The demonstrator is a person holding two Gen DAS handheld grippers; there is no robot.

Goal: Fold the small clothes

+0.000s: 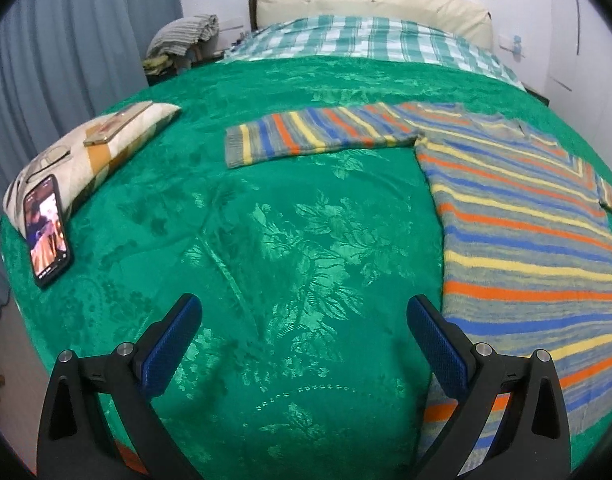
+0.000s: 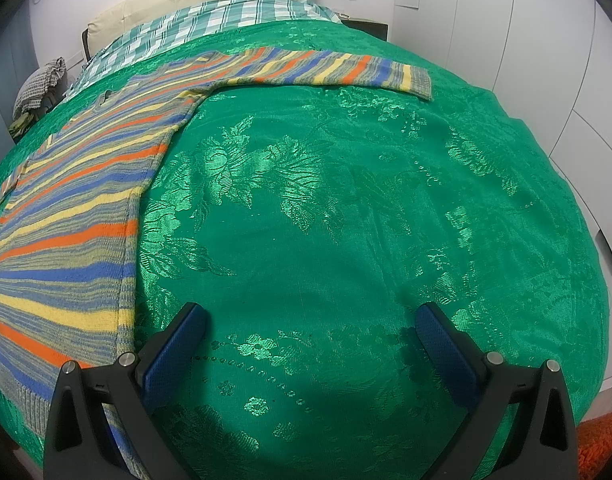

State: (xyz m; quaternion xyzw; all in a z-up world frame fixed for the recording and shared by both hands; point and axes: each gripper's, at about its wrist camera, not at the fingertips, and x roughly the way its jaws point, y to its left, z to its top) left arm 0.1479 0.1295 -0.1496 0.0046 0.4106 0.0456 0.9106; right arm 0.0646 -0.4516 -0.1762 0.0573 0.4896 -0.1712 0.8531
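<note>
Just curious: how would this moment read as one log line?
left claw open | right claw open | striped knitted sweater flat, unfolded | green floral bedspread beneath

A striped sweater [image 2: 77, 200] lies flat at the frame's left on the green bedspread [image 2: 346, 200]; the right hand-held gripper [image 2: 310, 320] gapes wide, bottom centre.

Sweater [image 1: 518, 216] is fuzzy matt knit wool; bedspread [image 1: 289, 240] is shiny woven damask cloth. Left gripper [image 1: 304, 336] pads [image 1: 440, 344] textured blue rubber, matt black plastic arms, metal pins
</note>
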